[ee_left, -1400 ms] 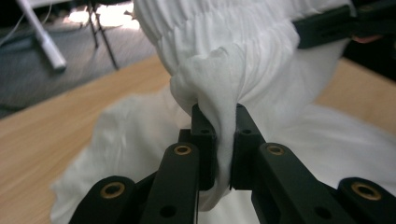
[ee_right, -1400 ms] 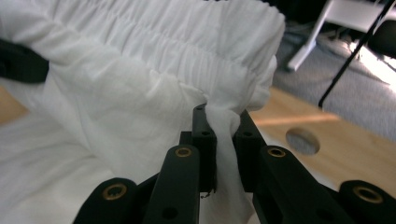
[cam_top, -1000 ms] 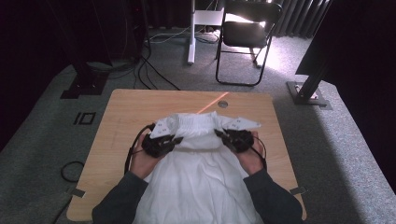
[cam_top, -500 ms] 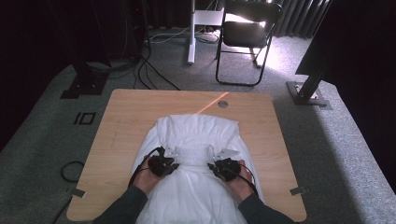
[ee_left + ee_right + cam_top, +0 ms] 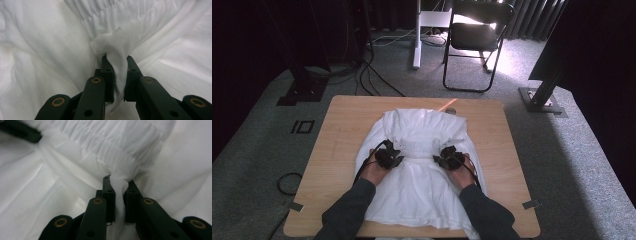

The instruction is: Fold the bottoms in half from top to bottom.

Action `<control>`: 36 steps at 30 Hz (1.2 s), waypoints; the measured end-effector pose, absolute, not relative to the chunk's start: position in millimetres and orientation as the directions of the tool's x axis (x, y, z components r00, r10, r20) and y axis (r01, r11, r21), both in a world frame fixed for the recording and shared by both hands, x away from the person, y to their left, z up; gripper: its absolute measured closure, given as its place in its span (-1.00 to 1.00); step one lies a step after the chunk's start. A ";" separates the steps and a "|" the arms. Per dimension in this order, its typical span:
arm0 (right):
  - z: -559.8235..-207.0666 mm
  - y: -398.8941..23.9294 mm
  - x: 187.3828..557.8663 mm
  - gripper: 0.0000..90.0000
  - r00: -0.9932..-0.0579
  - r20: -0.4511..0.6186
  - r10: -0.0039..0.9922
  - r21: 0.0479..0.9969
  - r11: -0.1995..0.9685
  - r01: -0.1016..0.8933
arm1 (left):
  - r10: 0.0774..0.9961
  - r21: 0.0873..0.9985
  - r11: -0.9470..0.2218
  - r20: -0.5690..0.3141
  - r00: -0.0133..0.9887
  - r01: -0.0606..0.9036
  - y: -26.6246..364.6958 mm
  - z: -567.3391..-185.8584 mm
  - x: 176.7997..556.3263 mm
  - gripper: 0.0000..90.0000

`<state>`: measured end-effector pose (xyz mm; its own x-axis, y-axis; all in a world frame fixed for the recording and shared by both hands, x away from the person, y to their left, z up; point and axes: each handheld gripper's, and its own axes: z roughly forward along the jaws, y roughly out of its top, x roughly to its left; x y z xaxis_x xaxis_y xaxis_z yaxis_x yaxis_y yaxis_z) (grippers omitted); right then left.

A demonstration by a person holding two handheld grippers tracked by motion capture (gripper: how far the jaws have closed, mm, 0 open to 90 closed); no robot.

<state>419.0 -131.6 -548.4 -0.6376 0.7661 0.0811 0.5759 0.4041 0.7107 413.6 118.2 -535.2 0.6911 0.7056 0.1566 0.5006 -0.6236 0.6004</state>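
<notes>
- The white dress (image 5: 422,170) lies spread over the middle of the wooden table (image 5: 337,125), its skirt running toward the person and hanging a little over the near edge, its gathered top folded down across the middle.
- At the left, the left gripper (image 5: 388,157) sits on the cloth with its jaws pinched on the folded edge; in the left gripper view (image 5: 117,72) a twist of white fabric stands squeezed between the two black jaws, just below the gathered band.
- In the middle, the smocked band (image 5: 105,142) stretches between the two grips and looks fairly level, with a few soft creases in the skirt beneath it.
- At the right, the right gripper (image 5: 451,159) holds the matching point; in the right gripper view (image 5: 118,192) its jaws are clamped on a bunch of cloth right under the gathers.
- The step in hand appears to be laying the folded top flat onto the skirt.
- To do it well, both hands should probably come down together and at the same height, so the fold line stays straight across the dress.
- A light outward pull before letting go would likely take the slack out of the band.
- The pinches should open only once the cloth rests on the layer below, otherwise the edge may spring back or wrinkle.
</notes>
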 end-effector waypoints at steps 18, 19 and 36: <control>-483.4 -137.4 439.6 0.84 -0.636 0.030 0.771 0.793 0.369 0.485 | 0.781 0.770 -0.440 0.075 0.620 0.462 123.6 -479.4 415.6 0.88; -473.3 -139.7 435.6 0.84 -0.641 0.018 0.767 0.811 0.364 0.459 | 0.780 0.793 -0.421 0.070 0.622 0.439 124.5 -469.0 411.2 0.88; -501.2 -152.2 371.8 0.83 -0.698 0.032 0.715 0.786 0.413 0.460 | 0.704 0.739 -0.461 -0.033 0.710 0.492 134.6 -503.1 362.1 0.76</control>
<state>371.8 -152.2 -501.2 -0.6979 0.7155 0.0323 0.4598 0.4130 0.7861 362.1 134.6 -503.1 0.7099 0.7035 -0.0332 0.4917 -0.4612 0.7386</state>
